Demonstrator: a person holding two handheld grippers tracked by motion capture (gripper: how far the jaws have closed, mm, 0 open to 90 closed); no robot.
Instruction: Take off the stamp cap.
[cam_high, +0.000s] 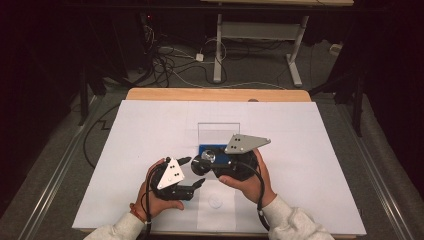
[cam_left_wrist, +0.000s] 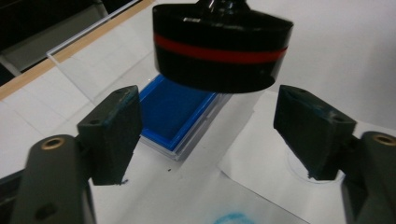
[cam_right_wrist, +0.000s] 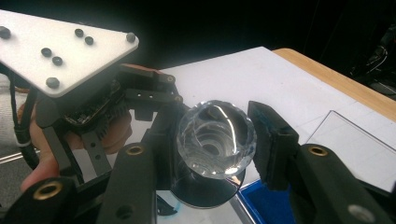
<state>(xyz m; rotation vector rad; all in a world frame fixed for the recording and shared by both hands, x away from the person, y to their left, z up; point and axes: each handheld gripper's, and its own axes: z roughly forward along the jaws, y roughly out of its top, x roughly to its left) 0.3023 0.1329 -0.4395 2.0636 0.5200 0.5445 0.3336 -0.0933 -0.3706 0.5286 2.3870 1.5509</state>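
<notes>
1. A stamp (cam_high: 209, 159) with a clear faceted knob (cam_right_wrist: 215, 139) and a black base banded in red (cam_left_wrist: 219, 51) is held by the right tool (cam_high: 212, 162), just below the middle of the white sheet (cam_high: 150, 130) in the high view.
2. In the right tool's own view the knob is seen clamped between its two black jaws; the jaws are pressed on it from 9 and 3 o'clock.
3. The stamp is lifted off the tabletop (cam_high: 215, 94): in the left tool's view its base hangs at 12 o'clock, above a blue ink pad (cam_left_wrist: 175, 109).
4. The pad is lodged in a clear case (cam_left_wrist: 196, 140), whose open lid (cam_high: 218, 131) is seen standing at 12 o'clock from the stamp in the high view.
5. The left tool (cam_high: 196, 172) is held at 8 o'clock from the stamp. Its jaws are parted, with nothing gripped between them; the stamp's base is seen beyond and above them, not touched.
6. A faint round mark (cam_high: 215, 202) is seen on the sheet at 6 o'clock from the stamp, and a blue smudge (cam_left_wrist: 231, 218) at the bottom edge of the left tool's view.
7. The left hand (cam_high: 157, 197) and the right hand (cam_high: 252, 182) are entered from the bottom edge of the high view, in light sleeves.
</notes>
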